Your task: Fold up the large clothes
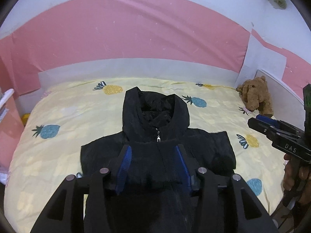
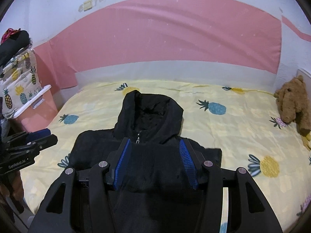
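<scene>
A black hooded jacket [image 1: 155,136] lies flat on the bed, zipped, hood pointing to the far wall, sleeves folded in. It also shows in the right wrist view [image 2: 149,136]. My left gripper [image 1: 153,151] is open and empty, held above the jacket's chest. My right gripper [image 2: 154,147] is open and empty, also above the chest. The right gripper shows at the right edge of the left wrist view [image 1: 272,128]. The left gripper shows at the left edge of the right wrist view [image 2: 33,141].
The bed has a yellow pineapple-print sheet [image 1: 77,116]. A brown plush toy [image 1: 256,97] lies at the far right corner. A pink padded wall [image 1: 136,29] runs behind. A pink bin [image 2: 38,106] with piled clothes [image 2: 15,58] stands left of the bed.
</scene>
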`<move>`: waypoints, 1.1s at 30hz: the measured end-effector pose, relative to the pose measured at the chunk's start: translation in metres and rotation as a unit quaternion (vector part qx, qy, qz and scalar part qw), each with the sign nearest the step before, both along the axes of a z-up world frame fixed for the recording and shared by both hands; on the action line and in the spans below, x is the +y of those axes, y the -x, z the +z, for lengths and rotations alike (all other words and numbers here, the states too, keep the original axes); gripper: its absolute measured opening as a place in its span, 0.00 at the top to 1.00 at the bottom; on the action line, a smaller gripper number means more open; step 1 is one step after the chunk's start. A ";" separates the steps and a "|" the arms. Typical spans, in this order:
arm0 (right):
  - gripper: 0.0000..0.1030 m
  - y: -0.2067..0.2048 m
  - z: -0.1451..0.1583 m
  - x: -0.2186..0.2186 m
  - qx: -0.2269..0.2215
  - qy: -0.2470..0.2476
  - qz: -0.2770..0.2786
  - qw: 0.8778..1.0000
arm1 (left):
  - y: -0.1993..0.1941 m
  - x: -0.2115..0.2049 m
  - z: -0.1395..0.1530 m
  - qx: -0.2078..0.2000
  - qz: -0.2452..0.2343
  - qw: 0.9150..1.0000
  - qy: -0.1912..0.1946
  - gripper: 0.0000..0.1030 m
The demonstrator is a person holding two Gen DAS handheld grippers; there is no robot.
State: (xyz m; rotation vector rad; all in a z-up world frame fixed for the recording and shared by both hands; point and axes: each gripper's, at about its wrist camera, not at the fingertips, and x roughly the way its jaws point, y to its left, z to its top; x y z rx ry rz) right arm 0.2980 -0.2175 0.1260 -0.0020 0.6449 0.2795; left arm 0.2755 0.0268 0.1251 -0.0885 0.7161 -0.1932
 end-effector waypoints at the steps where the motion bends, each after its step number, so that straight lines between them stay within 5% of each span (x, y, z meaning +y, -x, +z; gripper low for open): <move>1: 0.49 -0.012 -0.001 -0.001 0.004 -0.001 0.002 1.000 | -0.014 0.001 -0.002 0.006 0.001 1.000 0.004 0.54; 11: 0.46 -0.152 -0.046 -0.016 0.071 -0.033 -0.010 0.997 | -0.166 0.018 -0.037 0.037 0.031 0.999 -0.002 0.48; 19: 0.46 -0.251 -0.105 -0.024 0.139 -0.078 -0.029 0.987 | -0.276 0.052 -0.104 0.083 0.080 0.993 0.025 0.48; 26: 0.46 -0.308 -0.156 -0.019 0.182 -0.093 -0.035 0.978 | -0.332 0.055 -0.159 0.122 0.078 0.988 0.052 0.48; 28: 0.50 -0.319 -0.166 -0.016 0.195 -0.086 -0.031 0.976 | -0.340 0.053 -0.170 0.120 0.067 0.988 0.065 0.56; 29: 0.81 -0.320 -0.167 -0.014 0.193 -0.083 -0.027 0.977 | -0.343 0.050 -0.174 0.119 0.061 0.989 0.067 0.81; 30: 0.91 -0.319 -0.165 -0.012 0.187 -0.086 -0.022 0.978 | -0.345 0.048 -0.176 0.121 0.059 0.989 0.066 0.95; 33: 0.93 -0.305 -0.150 -0.008 0.151 -0.083 -0.004 0.985 | -0.336 0.043 -0.170 0.091 0.054 0.993 0.053 0.98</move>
